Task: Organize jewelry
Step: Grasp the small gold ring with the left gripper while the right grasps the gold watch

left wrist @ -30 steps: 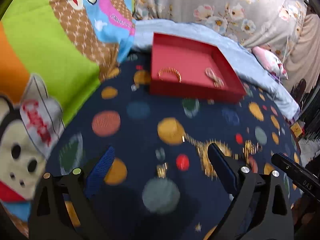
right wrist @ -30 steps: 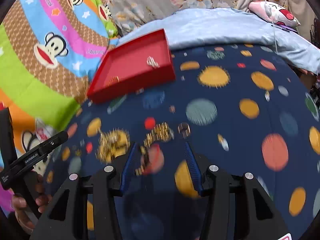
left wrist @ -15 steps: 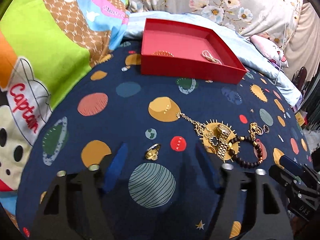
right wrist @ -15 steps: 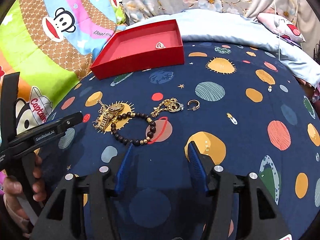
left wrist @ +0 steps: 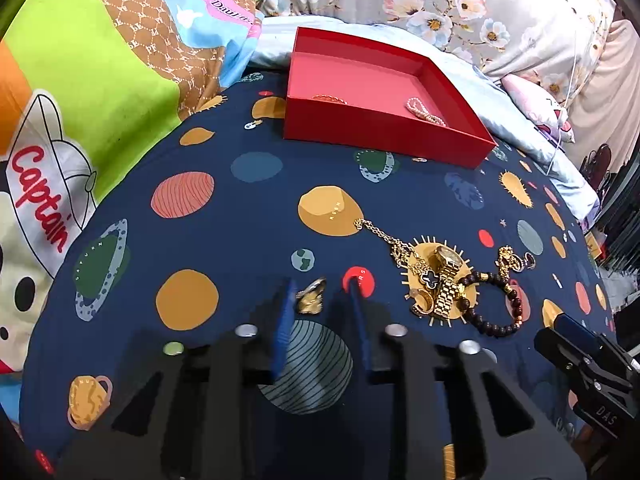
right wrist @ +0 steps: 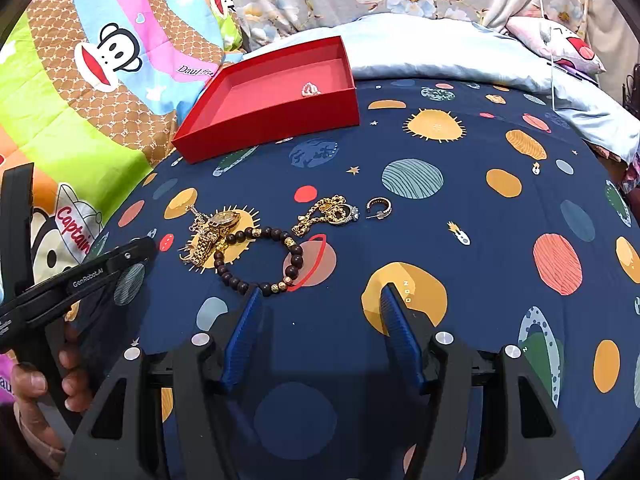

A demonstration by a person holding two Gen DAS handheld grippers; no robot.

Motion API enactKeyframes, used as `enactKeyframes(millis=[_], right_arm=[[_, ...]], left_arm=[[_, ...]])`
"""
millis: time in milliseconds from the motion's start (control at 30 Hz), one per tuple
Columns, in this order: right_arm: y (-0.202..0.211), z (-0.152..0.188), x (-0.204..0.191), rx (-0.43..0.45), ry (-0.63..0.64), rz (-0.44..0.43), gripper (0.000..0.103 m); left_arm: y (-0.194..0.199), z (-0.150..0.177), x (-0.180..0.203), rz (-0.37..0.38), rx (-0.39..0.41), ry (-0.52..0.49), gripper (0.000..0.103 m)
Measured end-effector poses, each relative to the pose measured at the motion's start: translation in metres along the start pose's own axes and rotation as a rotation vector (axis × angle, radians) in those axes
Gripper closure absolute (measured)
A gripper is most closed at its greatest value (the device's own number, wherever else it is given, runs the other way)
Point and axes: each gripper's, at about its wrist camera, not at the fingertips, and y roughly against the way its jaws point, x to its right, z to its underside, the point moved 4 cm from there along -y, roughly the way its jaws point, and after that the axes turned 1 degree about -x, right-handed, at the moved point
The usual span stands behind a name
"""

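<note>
A small gold earring (left wrist: pixel 310 301) lies on the planet-print cloth between the blue pads of my left gripper (left wrist: pixel 320 300), whose jaws stand narrowed around it with a gap still showing on the right side. A gold watch (left wrist: pixel 444 280), a gold chain (left wrist: pixel 384 236) and a dark bead bracelet (left wrist: pixel 496 304) lie to its right. The red tray (left wrist: pixel 384 136) at the back holds a gold bangle (left wrist: pixel 328 98) and a pearl bracelet (left wrist: pixel 425 111). My right gripper (right wrist: pixel 320 300) is open and empty, just short of the bead bracelet (right wrist: pixel 256 260). A gold hoop (right wrist: pixel 379 207) and a ring cluster (right wrist: pixel 332 212) lie beyond.
The dark blue planet cloth (right wrist: pixel 480 200) covers a rounded surface that drops off at its sides. A monkey-print blanket (left wrist: pixel 80 100) lies to the left. A pale blue sheet (right wrist: pixel 440 52) and floral bedding rise behind the tray.
My left gripper's jaws have narrowed around the small gold earring. My right gripper has crept forward toward the bead bracelet and stays open.
</note>
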Motion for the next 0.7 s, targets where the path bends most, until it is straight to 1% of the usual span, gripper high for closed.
enactKeyframes(millis=[33, 233, 300, 367, 433, 533, 600, 633, 700], right_arm=[[0.000, 0.000, 0.000, 0.000, 0.000, 0.000, 0.042], [0.000, 0.000, 0.000, -0.001, -0.001, 0.001, 0.042], [0.001, -0.001, -0.001, 0.002, 0.002, 0.005, 0.042], [0.002, -0.001, -0.001, 0.008, 0.009, 0.002, 0.042], [0.003, -0.003, -0.004, 0.018, 0.014, -0.011, 0.042], [0.000, -0.009, -0.013, 0.017, 0.012, -0.059, 0.042], [-0.003, -0.012, -0.021, 0.020, 0.031, -0.067, 0.043], [-0.005, -0.014, -0.025, 0.025, 0.042, -0.066, 0.045], [-0.008, -0.015, -0.032, 0.023, 0.051, -0.085, 0.054]], left_arm=[[0.000, 0.000, 0.000, 0.008, -0.002, 0.002, 0.091], [0.004, 0.001, 0.003, 0.012, 0.013, -0.012, 0.091], [0.006, 0.001, 0.003, 0.002, 0.024, -0.010, 0.091], [0.009, 0.002, 0.002, 0.008, 0.023, 0.002, 0.091], [0.011, 0.006, 0.003, 0.006, 0.016, 0.001, 0.091], [0.015, 0.010, 0.005, -0.020, 0.020, -0.018, 0.091], [0.016, 0.011, 0.005, -0.033, 0.026, -0.019, 0.091], [0.015, 0.012, 0.004, -0.035, 0.023, -0.014, 0.091], [0.014, 0.012, 0.001, -0.033, 0.018, 0.001, 0.091]])
